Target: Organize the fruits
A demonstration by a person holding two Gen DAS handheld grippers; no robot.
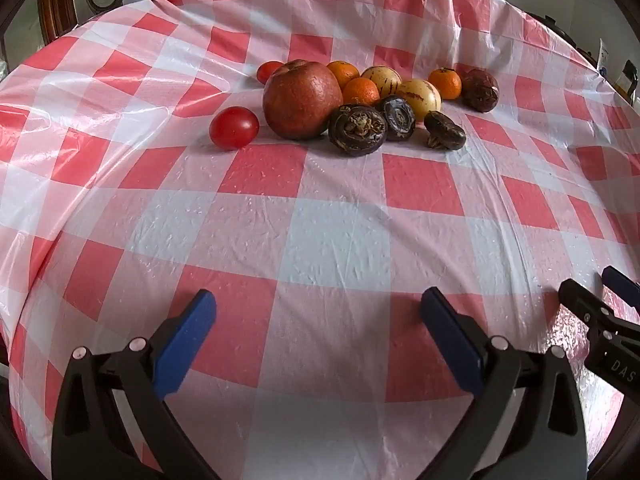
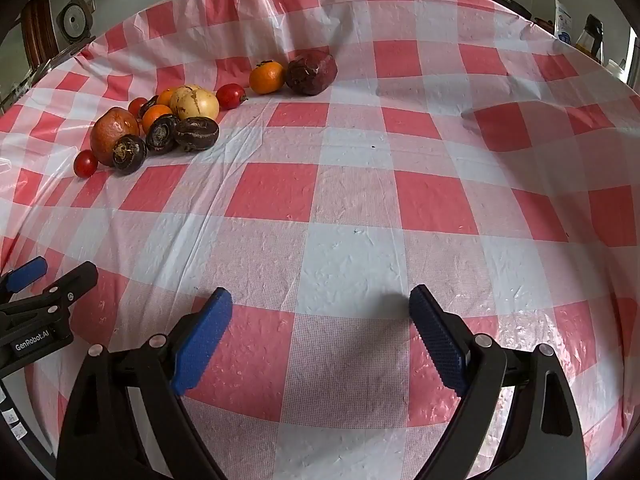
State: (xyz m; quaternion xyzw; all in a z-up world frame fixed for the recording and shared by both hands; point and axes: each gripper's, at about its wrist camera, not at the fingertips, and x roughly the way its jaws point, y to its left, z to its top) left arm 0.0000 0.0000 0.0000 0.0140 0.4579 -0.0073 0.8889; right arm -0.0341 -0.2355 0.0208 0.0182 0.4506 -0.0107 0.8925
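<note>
In the left wrist view the fruits sit in a huddle in the upper middle of the frame, on a bench draped in a red-and-white checked cloth (image 1: 320, 220). Going left to right: a red tomato (image 1: 234, 127) by itself, then a big reddish apple (image 1: 301, 98) with a second small tomato (image 1: 267, 71) peeking out behind it. Next come two oranges (image 1: 360, 91) and three dark brown flattened fruits (image 1: 357, 130) in front. Behind those are two pale yellow streaked fruits (image 1: 420, 96), another orange (image 1: 445, 83), and a wrinkled dark red fruit (image 1: 481, 90) at the right end.

The left gripper (image 1: 318, 304) hangs low in the frame with its blue pads (image 1: 186, 344) spread wide, nothing between them, well apart from the fruit. The right gripper (image 2: 320, 304), seen in its own view, is likewise spread and empty over bare cloth, with the fruit pile off in the upper left.
</note>
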